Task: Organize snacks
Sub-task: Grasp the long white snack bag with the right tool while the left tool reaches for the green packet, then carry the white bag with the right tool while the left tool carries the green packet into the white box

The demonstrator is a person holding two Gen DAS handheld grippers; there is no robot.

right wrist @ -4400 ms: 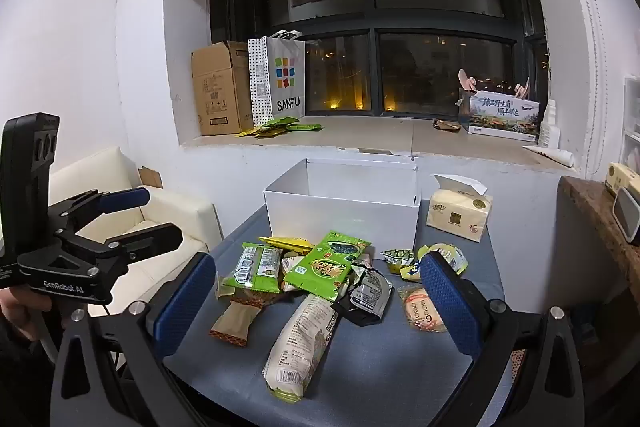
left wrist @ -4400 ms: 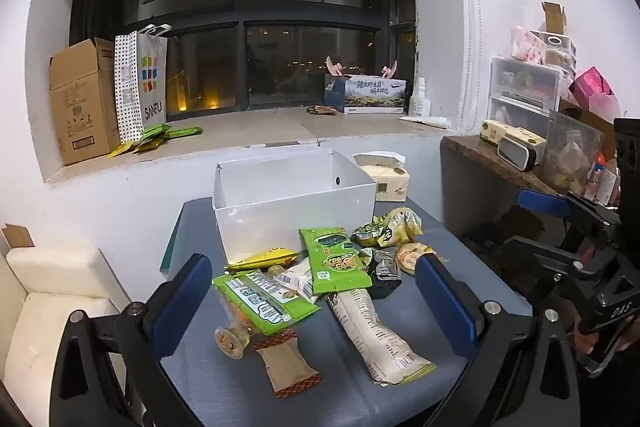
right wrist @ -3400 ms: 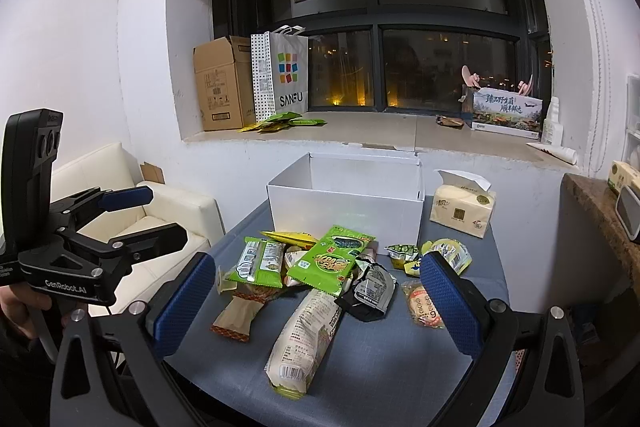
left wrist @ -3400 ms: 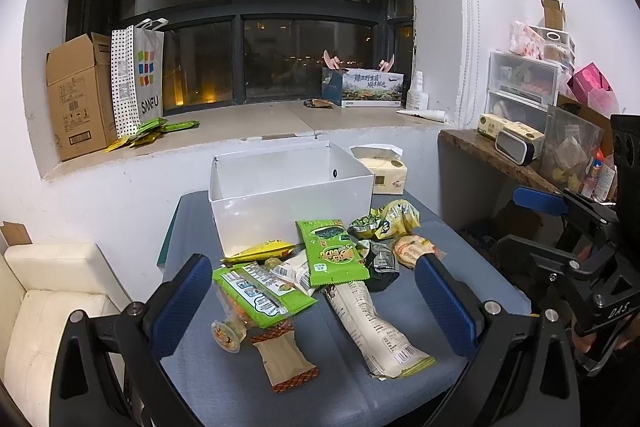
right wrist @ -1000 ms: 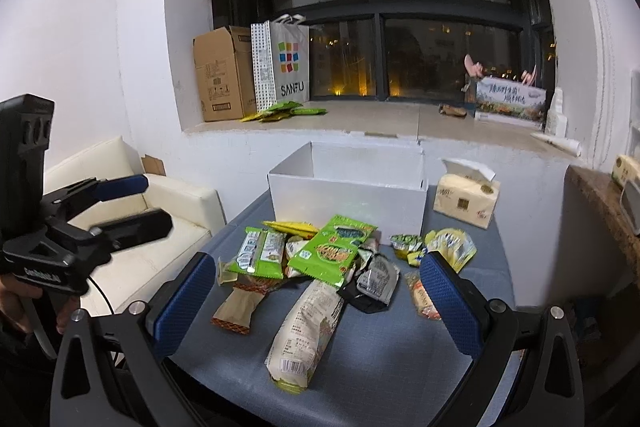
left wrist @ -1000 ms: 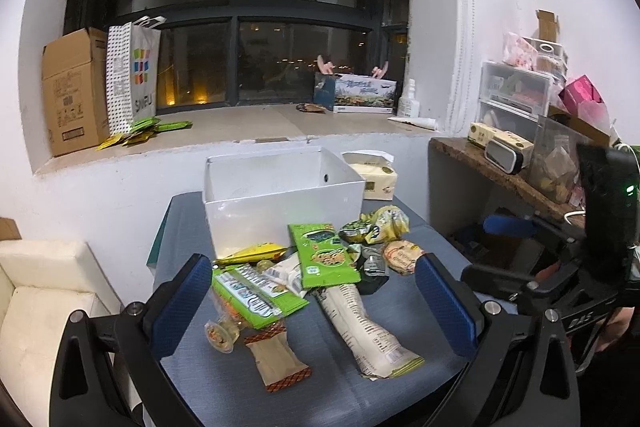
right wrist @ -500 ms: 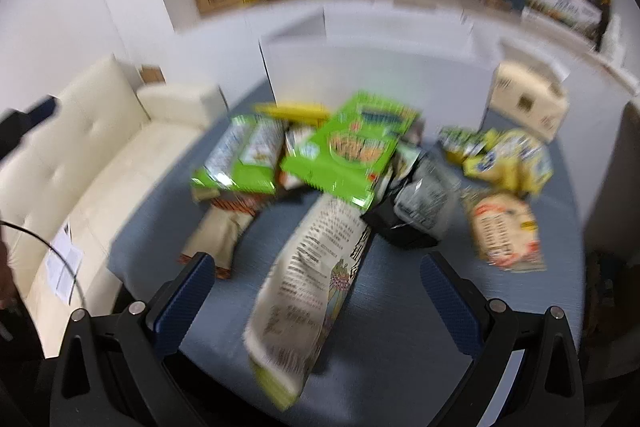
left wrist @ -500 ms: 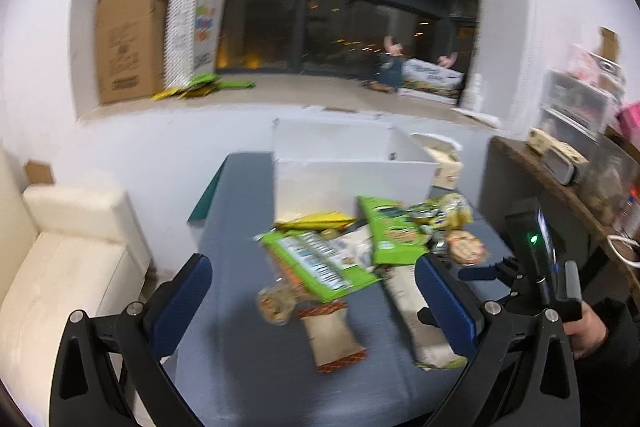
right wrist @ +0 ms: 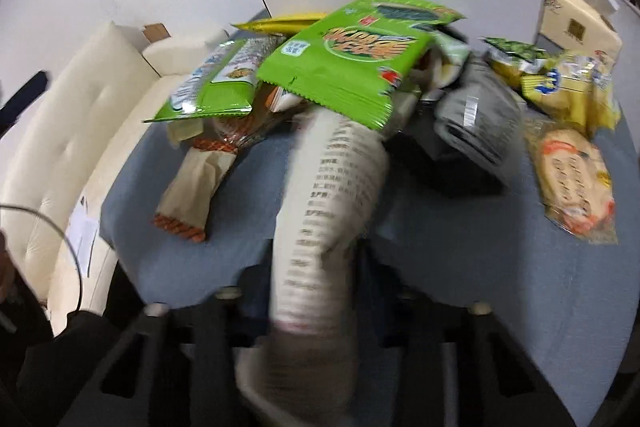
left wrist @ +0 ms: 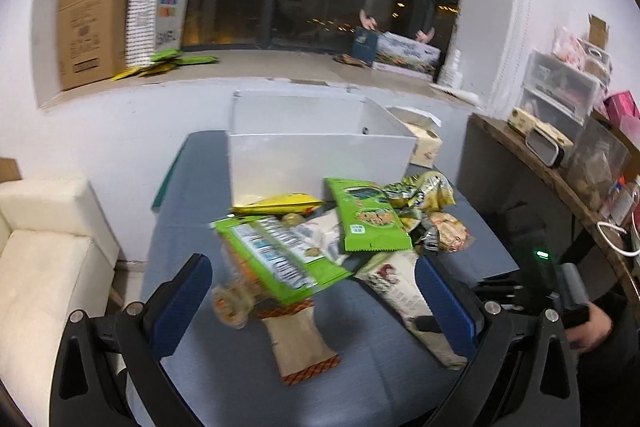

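A pile of snack packets lies on a blue-grey table (left wrist: 192, 187) in front of an open white box (left wrist: 320, 163). It holds a green packet (left wrist: 370, 223), a long white cracker pack (left wrist: 404, 301) and a brown-ended pack (left wrist: 300, 343). My left gripper (left wrist: 312, 307) is open and empty, above the near side of the pile. My right gripper (right wrist: 316, 279) has its fingers on both sides of the near end of the long white cracker pack (right wrist: 320, 227); the blur hides whether they press it. The green packet (right wrist: 352, 59) lies over the pack's far end.
A tissue box (left wrist: 424, 143) stands right of the white box. A round cracker pack (right wrist: 572, 183) and yellow packets (right wrist: 560, 87) lie at the right. A cream sofa (left wrist: 44, 247) is at the left. A shelf with bins (left wrist: 560, 99) is at the right.
My right gripper has dropped down and forward onto the long white cracker pack, its fingers drawn in around it. My left gripper has moved closer to the pile and swung left.
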